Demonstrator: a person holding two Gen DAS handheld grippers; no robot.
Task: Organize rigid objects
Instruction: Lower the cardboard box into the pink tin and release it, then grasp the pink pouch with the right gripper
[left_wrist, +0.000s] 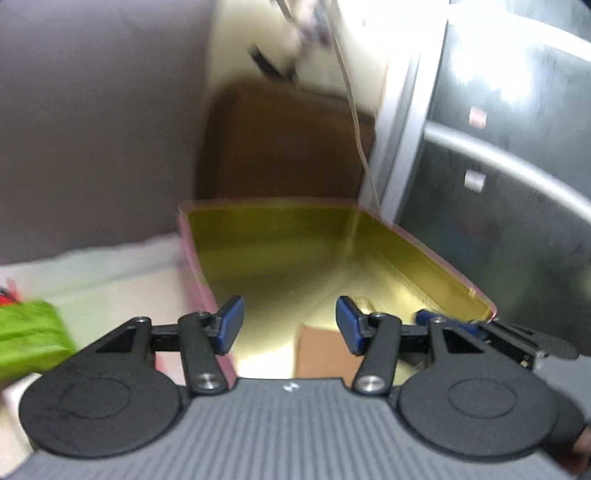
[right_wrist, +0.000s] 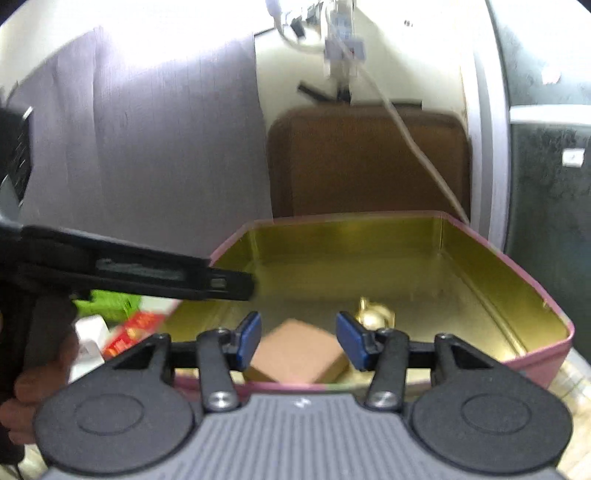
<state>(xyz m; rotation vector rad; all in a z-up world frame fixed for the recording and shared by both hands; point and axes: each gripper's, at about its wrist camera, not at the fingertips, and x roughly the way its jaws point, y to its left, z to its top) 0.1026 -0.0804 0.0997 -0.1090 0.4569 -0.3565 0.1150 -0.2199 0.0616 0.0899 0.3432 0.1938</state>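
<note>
A pink tin box (right_wrist: 517, 266) with a gold inside stands open ahead; it also shows in the left wrist view (left_wrist: 436, 251). Inside lie a small brown cardboard box (right_wrist: 299, 350) and a gold round object (right_wrist: 373, 315). The brown box also shows in the left wrist view (left_wrist: 325, 354). My right gripper (right_wrist: 299, 339) is open and empty, over the tin's near rim above the brown box. My left gripper (left_wrist: 290, 325) is open and empty, over the tin's left part. The left gripper also shows in the right wrist view (right_wrist: 236, 284), reaching over the tin's left rim.
A green package (left_wrist: 29, 339) and a red package (right_wrist: 129, 332) lie left of the tin on a white surface. A brown case (right_wrist: 369, 162) stands behind the tin against the wall. A white cable (right_wrist: 417, 147) hangs down. A dark metal cabinet (left_wrist: 517, 184) is to the right.
</note>
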